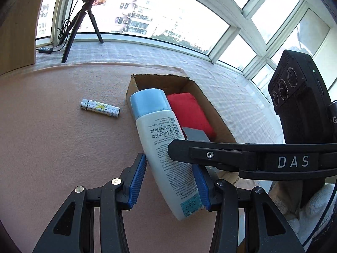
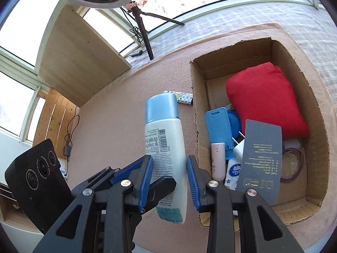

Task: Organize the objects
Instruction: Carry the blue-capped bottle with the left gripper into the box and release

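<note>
A white bottle with a light blue cap (image 1: 160, 139) (image 2: 166, 139) hangs above the pink table, just left of the cardboard box (image 1: 210, 109) (image 2: 200, 105). My left gripper (image 1: 169, 163) is shut on its lower end, with the bottle lying slanted between the blue pads. My right gripper (image 2: 169, 158) is shut on the same lower end from another angle. Its black finger (image 1: 210, 155) crosses the bottle in the left wrist view. A small patterned tube (image 1: 100, 110) (image 2: 185, 99) lies on the table left of the box.
The box holds a red cloth bundle (image 1: 189, 113) (image 2: 265, 99), a grey card (image 2: 261, 160), a blue case (image 2: 219, 128), a pink tube (image 2: 218, 160), a tissue pack (image 2: 233, 172) and purple bands (image 2: 292, 164). A ring-light tripod (image 1: 80, 23) (image 2: 143, 27) stands on the windowsill.
</note>
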The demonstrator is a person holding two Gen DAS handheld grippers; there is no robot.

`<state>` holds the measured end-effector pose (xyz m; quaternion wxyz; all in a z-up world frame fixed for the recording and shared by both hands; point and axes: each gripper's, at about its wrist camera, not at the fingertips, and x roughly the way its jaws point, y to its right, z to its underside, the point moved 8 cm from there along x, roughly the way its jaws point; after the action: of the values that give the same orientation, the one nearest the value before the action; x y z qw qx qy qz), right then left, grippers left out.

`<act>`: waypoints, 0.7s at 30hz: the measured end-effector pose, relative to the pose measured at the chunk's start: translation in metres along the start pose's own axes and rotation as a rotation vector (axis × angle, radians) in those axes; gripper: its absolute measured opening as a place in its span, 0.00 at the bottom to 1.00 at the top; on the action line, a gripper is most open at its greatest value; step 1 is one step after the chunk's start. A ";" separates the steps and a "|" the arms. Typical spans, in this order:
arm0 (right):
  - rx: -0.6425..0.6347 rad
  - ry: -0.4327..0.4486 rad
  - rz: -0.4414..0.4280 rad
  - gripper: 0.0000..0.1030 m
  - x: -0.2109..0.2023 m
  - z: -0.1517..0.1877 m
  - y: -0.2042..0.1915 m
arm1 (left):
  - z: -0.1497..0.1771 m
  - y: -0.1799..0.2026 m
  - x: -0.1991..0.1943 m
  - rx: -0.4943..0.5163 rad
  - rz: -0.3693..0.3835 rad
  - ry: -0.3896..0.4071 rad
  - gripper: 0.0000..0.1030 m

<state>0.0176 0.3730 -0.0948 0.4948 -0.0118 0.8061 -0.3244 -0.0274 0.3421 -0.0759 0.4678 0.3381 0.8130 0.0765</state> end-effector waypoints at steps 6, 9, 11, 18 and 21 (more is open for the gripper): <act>0.043 0.029 0.010 0.29 -0.019 -0.003 0.031 | -0.003 0.037 0.026 0.053 0.025 -0.032 0.47; 0.051 0.037 0.009 0.29 -0.022 -0.003 0.037 | -0.006 0.046 0.034 0.073 0.027 -0.044 0.47; 0.053 0.041 0.009 0.29 -0.024 -0.003 0.039 | -0.008 0.049 0.038 0.085 0.026 -0.052 0.47; 0.062 0.065 0.058 0.34 -0.029 -0.007 0.051 | -0.007 0.048 0.042 0.115 -0.021 -0.083 0.48; 0.061 0.067 0.058 0.34 -0.030 -0.006 0.052 | -0.007 0.043 0.039 0.122 -0.039 -0.079 0.48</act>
<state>0.0440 0.4276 -0.0971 0.4769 0.0376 0.8120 -0.3343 -0.0253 0.4005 -0.0801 0.4795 0.3530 0.8034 0.0044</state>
